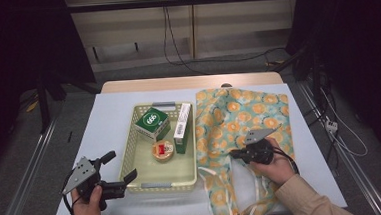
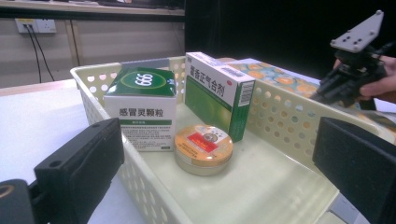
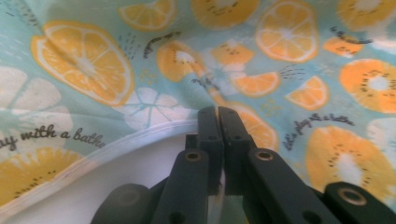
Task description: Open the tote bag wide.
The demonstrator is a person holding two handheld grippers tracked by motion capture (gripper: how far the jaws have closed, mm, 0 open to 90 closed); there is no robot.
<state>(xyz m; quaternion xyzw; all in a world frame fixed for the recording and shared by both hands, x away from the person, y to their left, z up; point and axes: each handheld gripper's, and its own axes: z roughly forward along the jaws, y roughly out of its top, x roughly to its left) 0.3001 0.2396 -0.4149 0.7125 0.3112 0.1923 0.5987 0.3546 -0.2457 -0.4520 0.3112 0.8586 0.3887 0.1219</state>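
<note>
**Dim room, evenly lit tabletop, soft close-ups**

The high view is dark at both sides and rather grainy; light falls from above onto the white table (image 1: 104, 123), and the basket (image 1: 129, 156) casts only faint shadows. In the left gripper view the near jaws blur into soft black masses, while the green boxes (image 2: 140, 109) stay sharp. The right gripper view is bright and flat; the citrus-print cloth (image 3: 289, 70) softens toward its edges.

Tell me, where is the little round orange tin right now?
In the high view the round tin lies inside the cream basket, left of the fruit-print cloth, just in front of the two green boxes.
</note>
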